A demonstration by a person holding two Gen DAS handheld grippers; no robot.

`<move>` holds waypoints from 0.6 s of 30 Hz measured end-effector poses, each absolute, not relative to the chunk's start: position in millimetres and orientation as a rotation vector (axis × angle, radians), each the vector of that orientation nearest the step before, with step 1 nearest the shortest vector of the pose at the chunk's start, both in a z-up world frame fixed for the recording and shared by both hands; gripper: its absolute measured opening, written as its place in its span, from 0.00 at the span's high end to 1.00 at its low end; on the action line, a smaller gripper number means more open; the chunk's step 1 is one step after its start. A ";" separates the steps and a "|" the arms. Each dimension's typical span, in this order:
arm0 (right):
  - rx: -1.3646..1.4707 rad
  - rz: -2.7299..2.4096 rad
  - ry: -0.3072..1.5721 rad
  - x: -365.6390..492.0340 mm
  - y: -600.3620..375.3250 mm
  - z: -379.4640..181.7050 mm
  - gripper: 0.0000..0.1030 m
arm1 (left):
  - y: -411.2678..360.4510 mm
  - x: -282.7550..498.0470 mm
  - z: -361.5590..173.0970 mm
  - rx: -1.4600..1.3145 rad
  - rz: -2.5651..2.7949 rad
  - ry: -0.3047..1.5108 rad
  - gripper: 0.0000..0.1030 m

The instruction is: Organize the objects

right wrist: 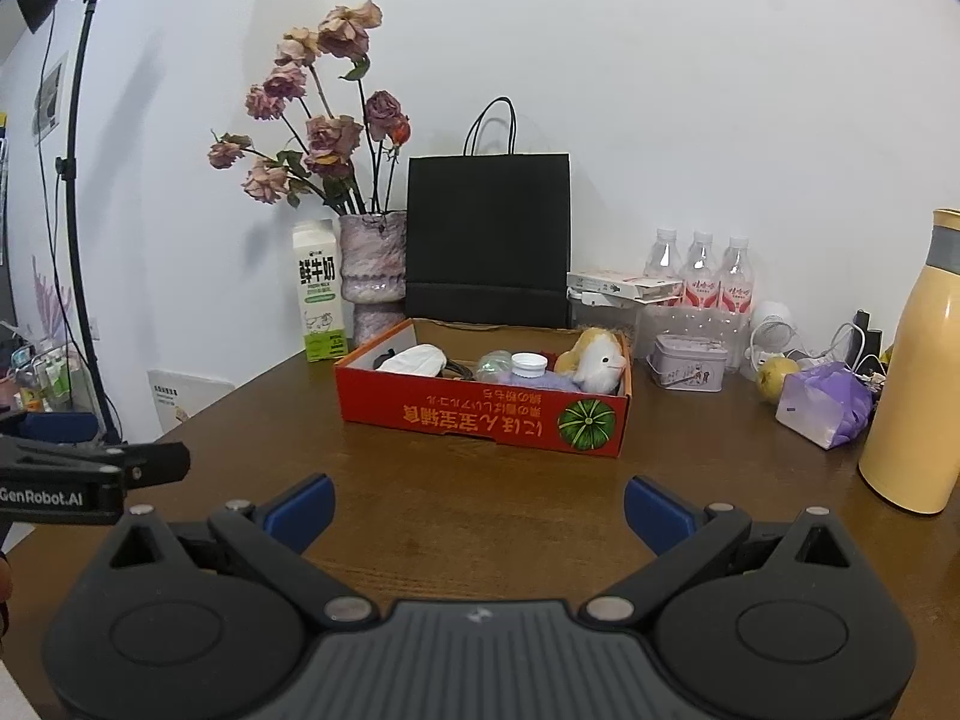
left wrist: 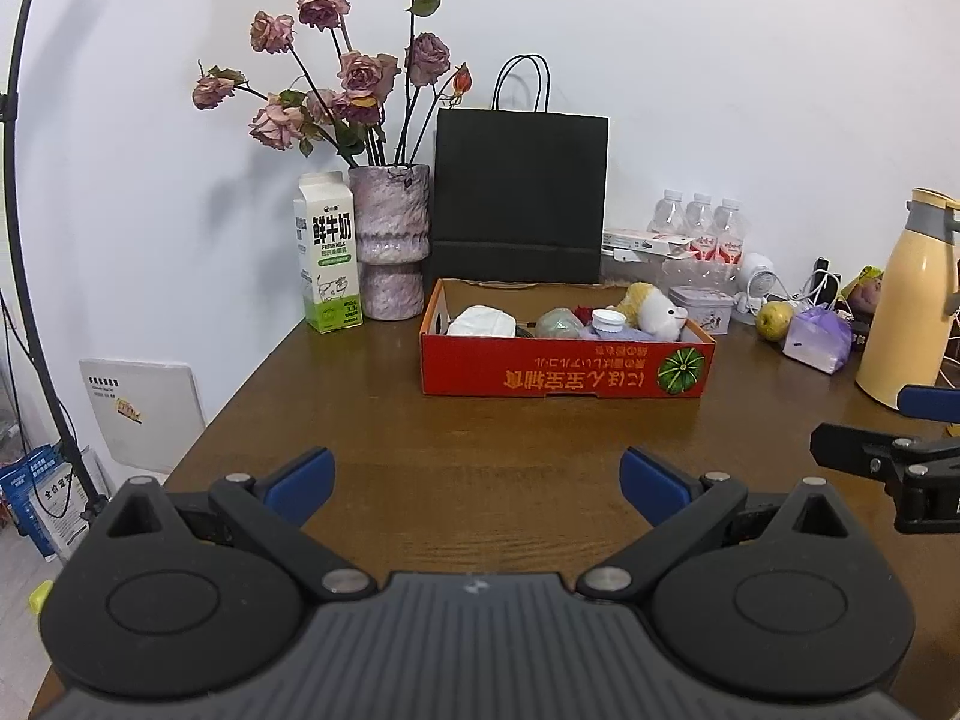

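A red cardboard box [left wrist: 564, 375] [right wrist: 480, 417] sits on the brown table. It holds a white cloth item [left wrist: 483, 321] [right wrist: 414, 360], a greenish ball [left wrist: 558, 324], a white-capped bottle [left wrist: 609, 324] [right wrist: 528, 367] and a plush toy [left wrist: 654, 309] [right wrist: 597, 360]. My left gripper [left wrist: 477, 483] is open and empty, above the table in front of the box. My right gripper [right wrist: 479, 510] is open and empty, also in front of the box. The right gripper also shows at the right edge of the left wrist view [left wrist: 900, 456].
Behind the box stand a milk carton [left wrist: 327, 255], a vase of dried roses [left wrist: 393, 240], a black paper bag [left wrist: 519, 198] and water bottles [left wrist: 699, 228]. At right are a tin [right wrist: 687, 363], a pear [right wrist: 777, 378], a purple bag [right wrist: 825, 402] and a yellow flask [right wrist: 918, 372].
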State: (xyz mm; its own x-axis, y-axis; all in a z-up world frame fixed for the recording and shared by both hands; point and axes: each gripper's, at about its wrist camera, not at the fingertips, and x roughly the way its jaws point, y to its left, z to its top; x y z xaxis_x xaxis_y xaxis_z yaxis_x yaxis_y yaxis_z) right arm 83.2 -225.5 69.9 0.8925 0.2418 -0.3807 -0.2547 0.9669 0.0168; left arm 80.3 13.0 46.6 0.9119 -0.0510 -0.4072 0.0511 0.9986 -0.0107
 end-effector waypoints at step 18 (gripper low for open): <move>-0.027 0.258 0.377 70.7 -229.0 73.1 0.00 | 9.4 67.7 47.6 0.003 -0.059 0.414 0.00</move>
State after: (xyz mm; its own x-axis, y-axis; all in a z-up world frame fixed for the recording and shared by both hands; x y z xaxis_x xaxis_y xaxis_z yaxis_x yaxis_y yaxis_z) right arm 70.7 -229.0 73.1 0.8975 0.2438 -0.3676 -0.2539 0.9670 0.0213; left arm 67.7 9.4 47.6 0.9136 -0.0572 -0.4025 0.0582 0.9983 -0.0097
